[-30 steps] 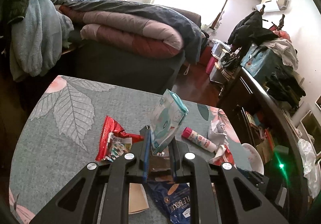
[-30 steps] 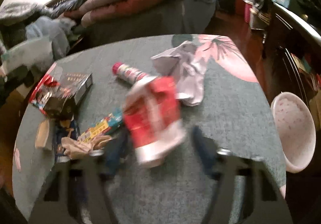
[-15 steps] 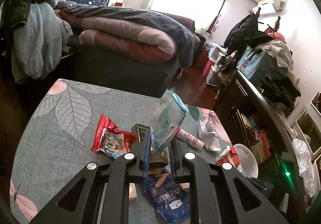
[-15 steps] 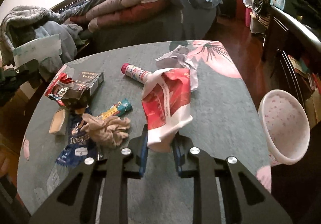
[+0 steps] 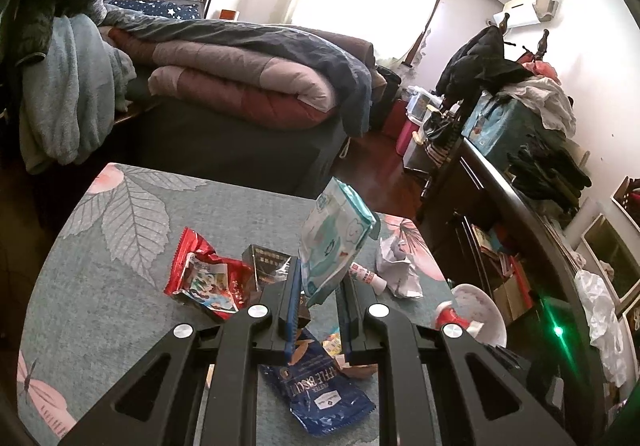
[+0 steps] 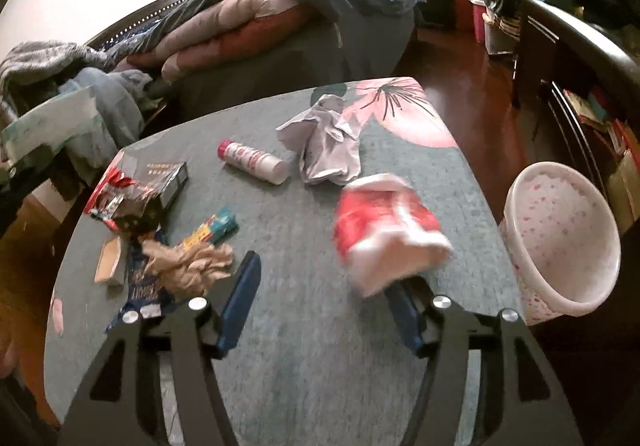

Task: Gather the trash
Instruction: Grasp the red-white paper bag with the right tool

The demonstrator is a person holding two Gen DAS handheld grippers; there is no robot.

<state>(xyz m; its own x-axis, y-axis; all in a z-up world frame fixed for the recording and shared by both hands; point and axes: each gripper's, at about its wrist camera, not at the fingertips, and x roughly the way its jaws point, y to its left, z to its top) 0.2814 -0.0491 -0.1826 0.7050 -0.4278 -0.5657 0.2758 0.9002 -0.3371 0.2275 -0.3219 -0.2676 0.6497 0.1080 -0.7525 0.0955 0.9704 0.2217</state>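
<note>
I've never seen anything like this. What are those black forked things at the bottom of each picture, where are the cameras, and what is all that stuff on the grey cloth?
There is no robot here: a person holds a two-fingered claw in each hand, and a wide-angle camera on each claw looks out along its fingers.

The left claw is shut on a pale wet-wipes pack.

The right claw has just been opening; the red and white wrapper, blurred, sits by its right finger, beside the pink speckled bin.

On the leaf-patterned tablecloth lies trash: a crumpled paper, a small white bottle with a pink cap, a dark box, a red snack bag, a blue biscuit bag and a crumpled brown paper.
</note>
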